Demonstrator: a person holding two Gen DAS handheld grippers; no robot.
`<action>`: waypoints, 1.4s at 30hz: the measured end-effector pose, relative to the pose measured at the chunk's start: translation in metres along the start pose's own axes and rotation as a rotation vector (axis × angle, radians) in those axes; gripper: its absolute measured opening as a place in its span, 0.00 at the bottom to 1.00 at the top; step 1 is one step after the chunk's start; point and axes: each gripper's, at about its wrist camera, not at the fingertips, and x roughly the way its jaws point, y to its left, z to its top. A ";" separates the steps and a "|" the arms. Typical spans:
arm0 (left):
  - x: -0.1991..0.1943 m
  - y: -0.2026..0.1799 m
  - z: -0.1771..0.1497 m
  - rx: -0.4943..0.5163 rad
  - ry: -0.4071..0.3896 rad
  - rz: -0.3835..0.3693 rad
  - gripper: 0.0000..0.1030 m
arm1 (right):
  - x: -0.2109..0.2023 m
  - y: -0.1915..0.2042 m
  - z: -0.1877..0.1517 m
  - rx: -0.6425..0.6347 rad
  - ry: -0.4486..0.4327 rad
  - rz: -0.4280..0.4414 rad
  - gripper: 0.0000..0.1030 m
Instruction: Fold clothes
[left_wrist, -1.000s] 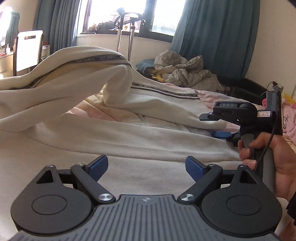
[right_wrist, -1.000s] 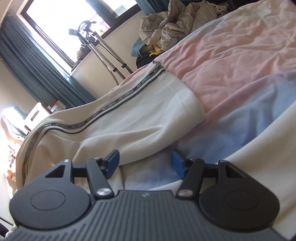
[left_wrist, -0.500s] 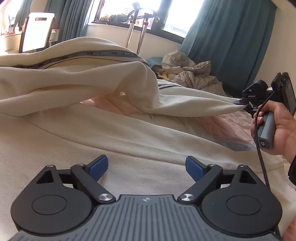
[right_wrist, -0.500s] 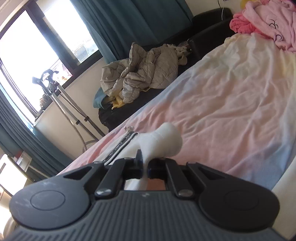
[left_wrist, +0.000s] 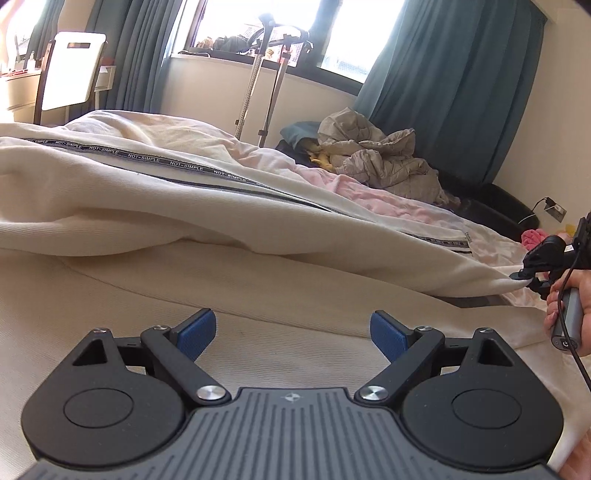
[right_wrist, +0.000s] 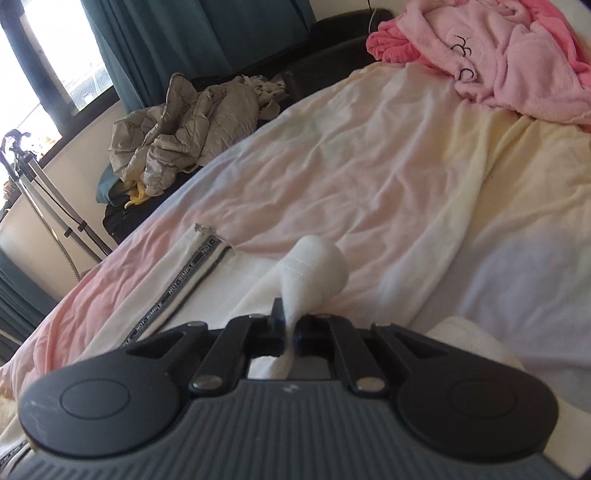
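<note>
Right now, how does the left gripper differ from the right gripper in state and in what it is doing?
The left gripper is open, its blue pads wide apart, while the right gripper is shut. The left one holds nothing and hovers over the cream garment; the right one pinches the garment's cuff and pulls the sleeve out straight. Both share the same black body and blue pads.
</note>
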 end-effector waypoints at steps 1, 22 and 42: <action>-0.001 -0.001 0.000 0.002 -0.005 0.001 0.89 | -0.007 0.004 0.009 -0.008 -0.020 0.005 0.04; -0.002 -0.016 -0.005 0.124 0.001 0.023 0.90 | -0.042 -0.051 -0.032 -0.235 -0.032 0.012 0.29; -0.078 -0.039 -0.012 0.241 -0.061 0.047 0.90 | -0.242 -0.031 -0.123 -0.449 0.019 0.321 0.38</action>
